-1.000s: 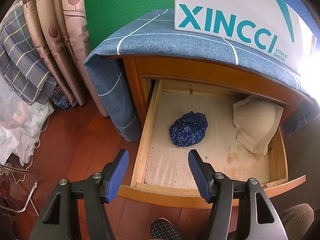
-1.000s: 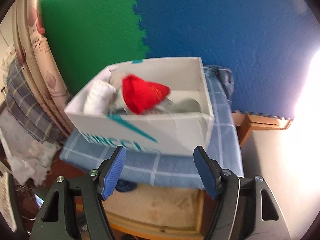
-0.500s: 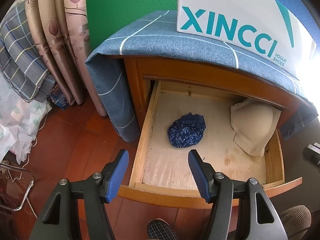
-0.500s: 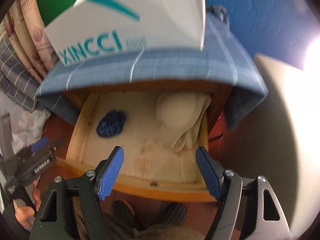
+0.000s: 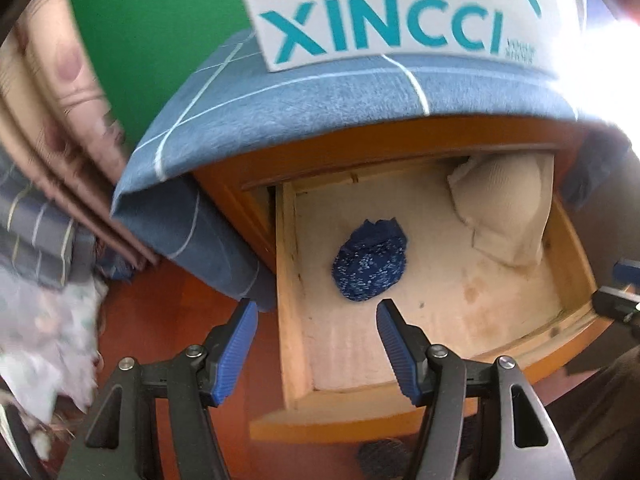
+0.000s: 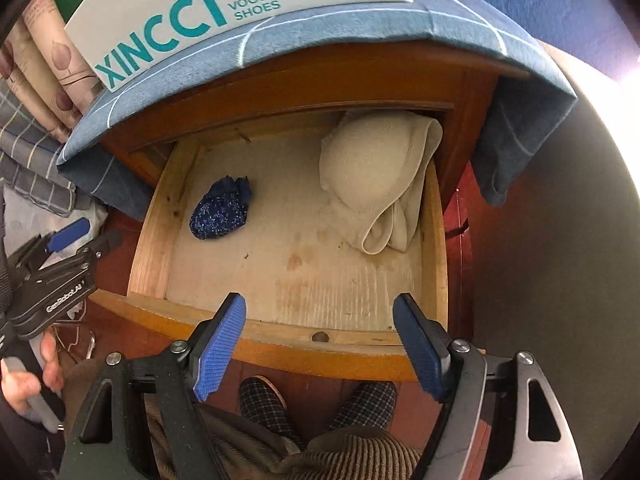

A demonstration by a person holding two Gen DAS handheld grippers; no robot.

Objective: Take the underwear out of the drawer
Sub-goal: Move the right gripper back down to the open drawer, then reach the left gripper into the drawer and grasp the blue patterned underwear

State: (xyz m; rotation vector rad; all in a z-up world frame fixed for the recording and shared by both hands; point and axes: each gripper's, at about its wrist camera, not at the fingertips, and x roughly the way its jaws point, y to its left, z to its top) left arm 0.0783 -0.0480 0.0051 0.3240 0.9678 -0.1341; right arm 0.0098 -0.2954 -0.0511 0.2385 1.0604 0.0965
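Observation:
The wooden drawer (image 6: 280, 330) stands pulled open. A dark blue speckled bundle of underwear (image 5: 370, 266) lies in its left half and shows in the right wrist view (image 6: 220, 213) too. A beige bra (image 6: 376, 172) lies at the back right, also seen in the left wrist view (image 5: 508, 208). My left gripper (image 5: 316, 320) is open and empty, just in front of the blue bundle above the drawer's left side. My right gripper (image 6: 320, 320) is open and empty above the drawer's front edge.
A white XINCCI shoe box (image 5: 400, 16) sits on the blue checked cloth (image 5: 320, 92) that covers the cabinet top. Curtains and checked fabric (image 5: 48, 184) hang at the left. The floor is red-brown. My slippered feet (image 6: 264, 404) stand before the drawer.
My left gripper has moved closer to the drawer, toward the blue bundle. My right gripper has swung down from the shoe box to above the drawer front.

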